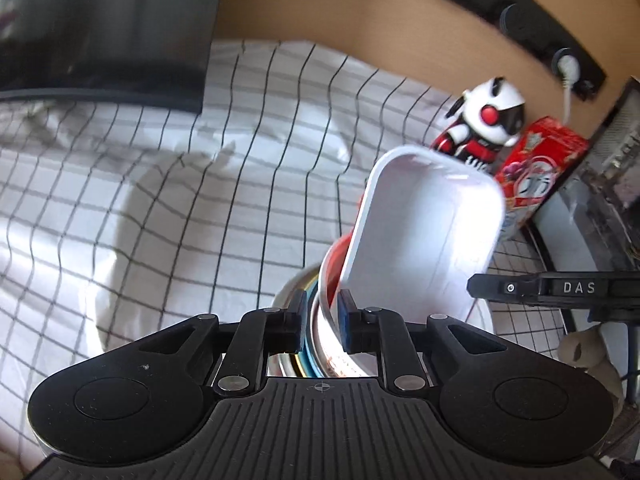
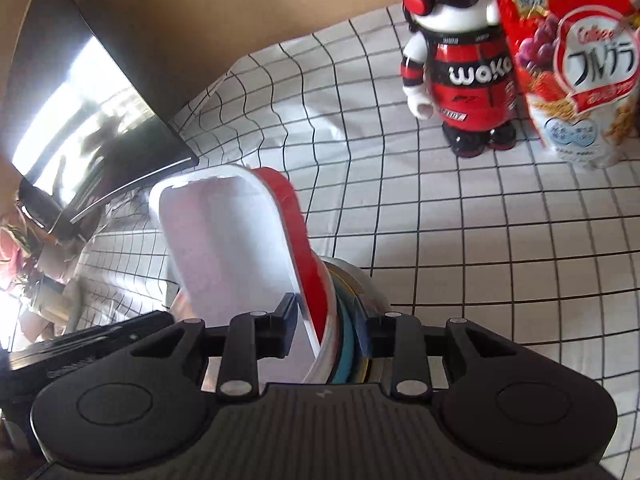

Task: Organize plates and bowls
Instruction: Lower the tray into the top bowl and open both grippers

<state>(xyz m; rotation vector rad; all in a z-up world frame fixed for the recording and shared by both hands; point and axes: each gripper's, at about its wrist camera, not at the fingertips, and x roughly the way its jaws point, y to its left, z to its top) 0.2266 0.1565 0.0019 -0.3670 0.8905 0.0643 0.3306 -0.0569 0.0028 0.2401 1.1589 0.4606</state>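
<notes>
Both grippers pinch the same bundle of dishes from opposite sides: the left gripper (image 1: 323,322) has its jaws pressed together on the rims, and the right gripper (image 2: 330,330) clamps the stack with its jaws a little wider. The stack is a white rectangular tray (image 1: 424,232) tilted on edge against a red plate (image 2: 304,240), with blue and metal-rimmed bowls (image 2: 352,300) behind, all held above the checked tablecloth (image 1: 180,200). To do this well, I reckon both hands should move as one and keep the tray from sliding out. There is plenty of bare cloth to the left; the toy figure (image 2: 464,64) and cereal bag (image 2: 580,64) crowd the far side, and a dark screen (image 2: 80,100) borders the other edge.
</notes>
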